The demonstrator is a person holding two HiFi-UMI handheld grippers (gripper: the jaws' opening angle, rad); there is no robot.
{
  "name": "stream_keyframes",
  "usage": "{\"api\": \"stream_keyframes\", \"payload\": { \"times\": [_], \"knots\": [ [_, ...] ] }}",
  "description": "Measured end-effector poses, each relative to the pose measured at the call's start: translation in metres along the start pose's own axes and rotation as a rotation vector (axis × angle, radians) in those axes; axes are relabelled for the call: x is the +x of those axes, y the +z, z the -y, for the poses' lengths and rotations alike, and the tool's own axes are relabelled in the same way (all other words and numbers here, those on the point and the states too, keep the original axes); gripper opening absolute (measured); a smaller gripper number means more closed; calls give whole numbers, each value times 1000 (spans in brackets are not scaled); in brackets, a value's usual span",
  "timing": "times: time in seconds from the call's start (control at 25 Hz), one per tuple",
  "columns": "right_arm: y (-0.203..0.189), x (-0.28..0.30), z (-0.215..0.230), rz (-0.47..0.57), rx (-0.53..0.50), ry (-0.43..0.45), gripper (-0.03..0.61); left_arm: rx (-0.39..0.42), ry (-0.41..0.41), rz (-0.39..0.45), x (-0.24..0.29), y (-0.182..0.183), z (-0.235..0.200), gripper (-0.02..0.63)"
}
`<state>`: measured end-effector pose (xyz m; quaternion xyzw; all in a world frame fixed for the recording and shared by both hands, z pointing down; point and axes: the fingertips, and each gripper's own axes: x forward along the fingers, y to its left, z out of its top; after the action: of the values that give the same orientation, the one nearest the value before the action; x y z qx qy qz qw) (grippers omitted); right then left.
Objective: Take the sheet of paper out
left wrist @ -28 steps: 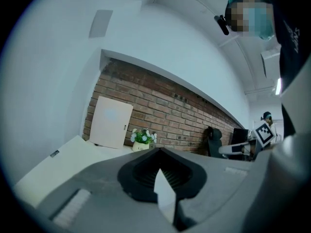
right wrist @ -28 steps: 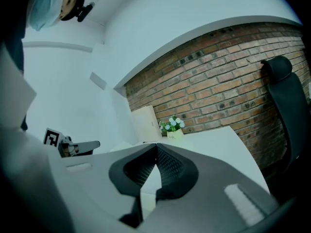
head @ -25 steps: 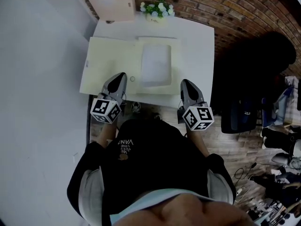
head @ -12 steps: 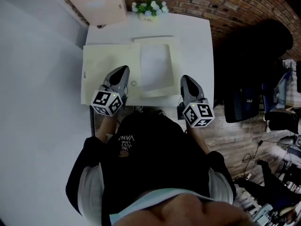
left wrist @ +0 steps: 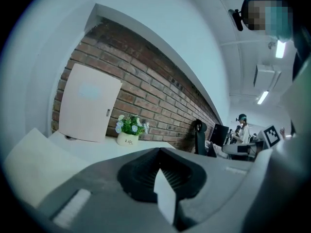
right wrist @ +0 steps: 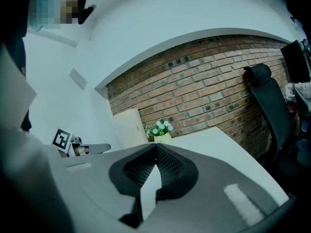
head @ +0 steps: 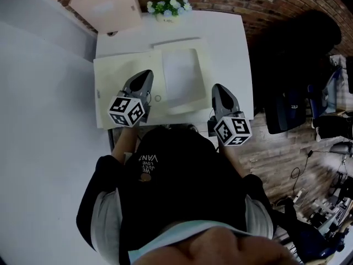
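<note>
A pale yellow folder [head: 124, 79] lies open on the white table [head: 231, 43]. A white sheet of paper [head: 180, 77] rests on the folder's right half, with a small round clasp [head: 158, 98] near its lower left corner. My left gripper [head: 145, 74] hovers over the folder's left half, jaws shut and empty. My right gripper [head: 219, 87] is at the folder's right edge, near the table's front, also shut and empty. In the left gripper view the gripper [left wrist: 159, 152] shows closed jaws over the folder [left wrist: 31, 161]. The right gripper [right wrist: 156, 148] shows the same closed jaws.
A small pot of flowers [head: 167, 7] stands at the table's back by the brick wall, next to a leaning pink board [head: 105, 7]. A dark office chair [head: 287, 112] stands right of the table. A white wall borders the left side.
My left gripper has moved forward, further over the folder's left half. The right gripper has hardly shifted. The head view has swung a little.
</note>
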<state>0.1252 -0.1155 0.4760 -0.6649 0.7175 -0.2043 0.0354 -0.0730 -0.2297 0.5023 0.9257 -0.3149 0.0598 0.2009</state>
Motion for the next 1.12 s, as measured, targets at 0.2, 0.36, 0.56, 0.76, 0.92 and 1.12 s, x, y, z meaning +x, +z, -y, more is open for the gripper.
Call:
{"api": "stream_keyframes", "payload": {
  "times": [0.2, 0.36, 0.56, 0.76, 0.92, 1.12],
  "knots": [
    [-1, -1, 2, 4, 8, -24, 0, -23, -12, -44, 13, -9, -5, 0],
    [-2, -2, 2, 4, 14, -34, 0, -70, -17, -99, 25, -23, -11, 1],
    [-2, -2, 3, 1, 15, -38, 2, -122, -52, -179, 38, -48, -12, 11],
    [-2, -3, 5, 1, 15, -43, 1, -123, -49, -249, 49, -69, -15, 14],
    [-2, -4, 7, 1, 17, -47, 0, -144, -48, -287, 55, -81, -18, 44],
    [-1, -5, 10, -1, 19, -53, 2, -167, -42, -330, 63, -95, -20, 81]
  ]
}}
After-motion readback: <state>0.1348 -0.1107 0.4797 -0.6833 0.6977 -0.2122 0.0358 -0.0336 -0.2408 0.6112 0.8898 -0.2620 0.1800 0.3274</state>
